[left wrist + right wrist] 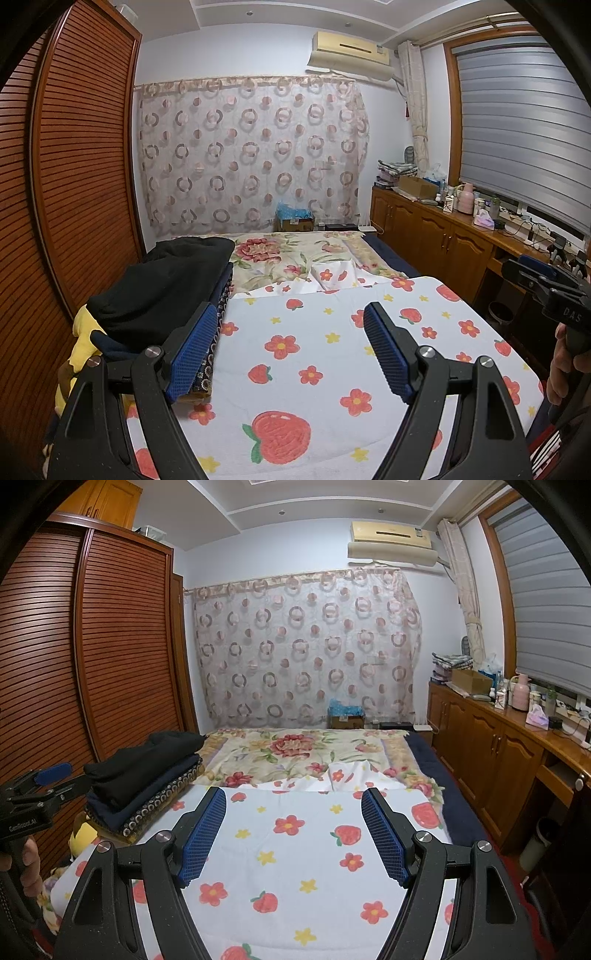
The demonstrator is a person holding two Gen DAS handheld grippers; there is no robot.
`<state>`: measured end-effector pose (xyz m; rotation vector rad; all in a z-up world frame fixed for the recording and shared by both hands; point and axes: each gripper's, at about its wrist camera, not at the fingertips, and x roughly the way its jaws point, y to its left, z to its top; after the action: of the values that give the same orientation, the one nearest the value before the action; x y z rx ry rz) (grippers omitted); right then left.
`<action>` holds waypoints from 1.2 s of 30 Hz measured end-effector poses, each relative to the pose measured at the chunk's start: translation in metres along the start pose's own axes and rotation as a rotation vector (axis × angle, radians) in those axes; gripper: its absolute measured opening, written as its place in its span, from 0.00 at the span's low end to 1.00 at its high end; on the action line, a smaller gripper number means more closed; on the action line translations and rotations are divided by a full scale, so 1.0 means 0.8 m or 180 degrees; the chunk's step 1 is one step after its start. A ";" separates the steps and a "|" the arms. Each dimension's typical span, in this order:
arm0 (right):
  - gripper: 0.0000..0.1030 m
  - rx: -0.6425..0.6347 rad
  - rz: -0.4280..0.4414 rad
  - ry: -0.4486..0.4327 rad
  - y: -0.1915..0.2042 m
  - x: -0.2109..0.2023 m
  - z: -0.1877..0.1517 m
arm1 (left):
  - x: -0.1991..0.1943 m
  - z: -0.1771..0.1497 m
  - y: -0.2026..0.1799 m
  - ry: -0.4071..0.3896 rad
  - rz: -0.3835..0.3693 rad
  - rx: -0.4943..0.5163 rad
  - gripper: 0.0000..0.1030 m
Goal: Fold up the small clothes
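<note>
My left gripper (290, 310) stands open above a white strawberry-and-flower cloth (314, 354) spread flat on the bed, with nothing between its blue pads (195, 347). My right gripper (293, 794) is open too over the same cloth (288, 853), its jaws bare. A stack of folded clothes (162, 291), black on top of navy and a patterned piece, lies on the bed's left side, just beyond the left finger. In the right wrist view the stack (147, 768) sits left of the gripper. Each gripper shows at the other view's edge, held by a hand.
A floral bedspread (280, 258) covers the far bed. A slatted wooden wardrobe (74, 184) runs along the left. Wooden cabinets (491, 746) with bottles and boxes line the right under a window. A yellow item (83, 328) sticks out under the stack.
</note>
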<state>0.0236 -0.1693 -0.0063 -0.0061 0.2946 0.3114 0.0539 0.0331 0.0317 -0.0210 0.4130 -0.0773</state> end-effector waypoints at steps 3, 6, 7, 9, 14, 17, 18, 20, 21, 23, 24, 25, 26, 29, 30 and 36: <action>0.75 -0.0005 0.0007 -0.0005 -0.004 0.001 -0.001 | 0.000 -0.001 0.000 -0.0001 -0.0002 -0.0003 0.80; 0.75 -0.0009 0.0015 0.0003 -0.007 0.003 -0.001 | 0.000 -0.001 0.000 -0.0002 -0.0003 -0.0004 0.80; 0.75 -0.0013 0.0012 0.0002 -0.007 0.003 -0.002 | 0.000 -0.001 0.000 -0.0002 -0.0002 -0.0002 0.80; 0.75 -0.0010 0.0017 0.0003 -0.008 0.003 -0.002 | 0.001 -0.002 0.000 -0.0006 -0.0001 -0.0005 0.80; 0.75 -0.0012 0.0020 0.0001 -0.010 0.004 -0.003 | 0.001 -0.003 0.001 -0.0001 -0.0006 -0.0001 0.80; 0.75 -0.0014 0.0019 0.0002 -0.012 0.004 -0.003 | 0.001 -0.003 0.001 -0.0007 -0.0002 -0.0002 0.80; 0.75 -0.0013 0.0017 0.0003 -0.013 0.005 -0.002 | 0.000 -0.002 0.001 -0.0009 -0.0004 -0.0002 0.80; 0.75 -0.0012 0.0017 0.0008 -0.014 0.006 -0.003 | 0.000 -0.003 0.001 -0.0009 0.0002 -0.0002 0.80; 0.75 -0.0009 0.0016 0.0012 -0.015 0.006 -0.002 | 0.002 -0.004 0.002 -0.0007 -0.0005 -0.0002 0.80; 0.75 -0.0012 0.0019 0.0012 -0.015 0.006 -0.003 | 0.002 -0.004 0.002 -0.0008 -0.0001 0.0000 0.80; 0.75 -0.0009 0.0015 0.0011 -0.016 0.006 -0.002 | 0.000 -0.003 0.001 -0.0012 0.0001 0.0001 0.80; 0.75 -0.0008 0.0017 0.0012 -0.015 0.006 -0.003 | 0.001 -0.004 0.002 -0.0012 -0.0002 -0.0002 0.80; 0.75 -0.0009 0.0016 0.0012 -0.016 0.006 -0.003 | 0.002 -0.005 0.002 -0.0013 -0.0004 -0.0005 0.80; 0.75 -0.0015 0.0019 0.0009 -0.017 0.006 -0.003 | 0.001 0.000 0.003 -0.0025 -0.0010 -0.0017 0.80; 0.75 -0.0013 0.0022 0.0008 -0.017 0.006 -0.003 | 0.001 0.000 0.003 -0.0024 -0.0007 -0.0013 0.80; 0.75 -0.0011 0.0023 0.0001 -0.018 0.005 -0.003 | 0.001 -0.001 0.003 -0.0030 -0.0007 -0.0013 0.80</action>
<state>0.0311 -0.1819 -0.0108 -0.0084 0.2943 0.3191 0.0544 0.0358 0.0308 -0.0257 0.4037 -0.0785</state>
